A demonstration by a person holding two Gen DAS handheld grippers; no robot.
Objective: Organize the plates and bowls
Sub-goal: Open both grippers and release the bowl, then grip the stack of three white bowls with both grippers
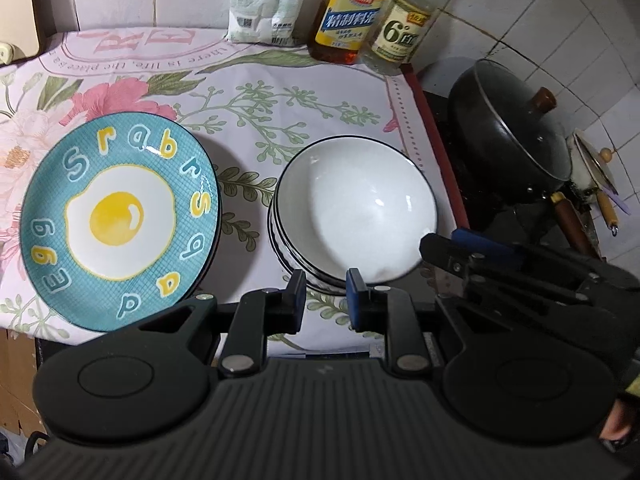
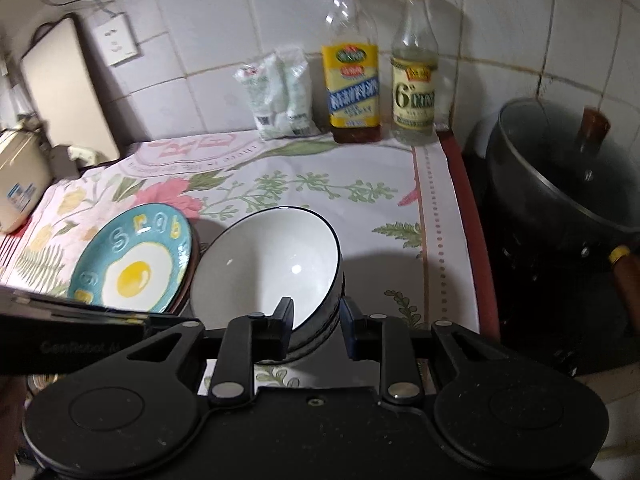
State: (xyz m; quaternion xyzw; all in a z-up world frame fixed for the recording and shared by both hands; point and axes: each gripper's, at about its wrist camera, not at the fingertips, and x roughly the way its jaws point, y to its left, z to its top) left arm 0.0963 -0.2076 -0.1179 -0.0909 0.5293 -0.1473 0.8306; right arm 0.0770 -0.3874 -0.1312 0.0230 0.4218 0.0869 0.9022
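Note:
A blue plate with a fried-egg picture (image 1: 120, 220) lies on top of a plate stack on the floral cloth, left of a stack of white bowls with dark rims (image 1: 356, 208). My left gripper (image 1: 323, 300) is open just in front of the bowls' near rim and holds nothing. My right gripper (image 2: 316, 322) is open, its fingers standing either side of the bowl stack's (image 2: 264, 268) near right rim, one inside and one outside. The right gripper also shows in the left wrist view (image 1: 452, 244) at the bowls' right side. The plate stack (image 2: 132, 264) lies left of the bowls.
A white bag (image 1: 264, 4), a yellow-labelled bottle (image 1: 348, 16) and a clear bottle (image 1: 404, 28) stand at the back by the tiled wall. A black lidded wok (image 1: 508, 132) sits on the stove to the right. A rice cooker (image 2: 16, 184) stands far left.

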